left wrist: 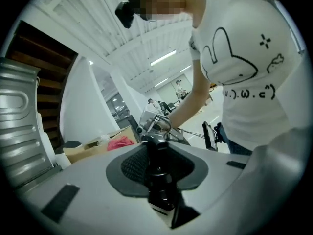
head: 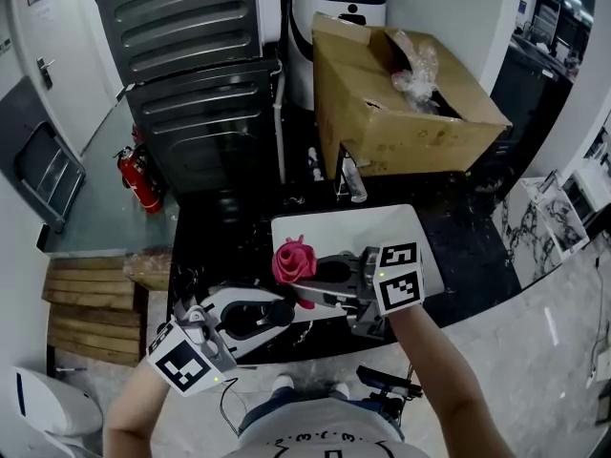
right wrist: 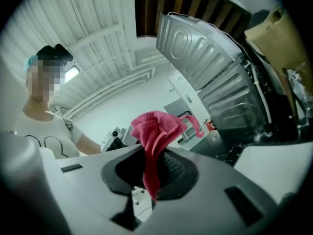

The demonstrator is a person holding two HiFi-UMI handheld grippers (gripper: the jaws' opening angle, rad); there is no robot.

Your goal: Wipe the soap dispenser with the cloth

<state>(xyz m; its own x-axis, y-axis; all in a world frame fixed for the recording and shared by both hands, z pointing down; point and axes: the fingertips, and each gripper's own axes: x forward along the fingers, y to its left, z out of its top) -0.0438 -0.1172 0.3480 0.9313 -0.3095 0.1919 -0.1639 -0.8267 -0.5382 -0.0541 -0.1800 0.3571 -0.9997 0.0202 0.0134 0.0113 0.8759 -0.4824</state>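
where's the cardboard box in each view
Head view: the box is at the upper right, beyond both grippers.
Left gripper view: the box is low on the left, small, past the jaws.
Right gripper view: the box is at the top right edge, partly cut off.
Shared landmark: the ribbed metal panel stands left of the box in every view.

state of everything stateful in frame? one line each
left gripper: shut on soap dispenser
right gripper: shut on cloth
soap dispenser: clamped between the left jaws, pump head pointing away from the camera
cloth: bunched, sticking out past the right jaws, not on the dispenser
cardboard box: top flaps open, plastic bag inside
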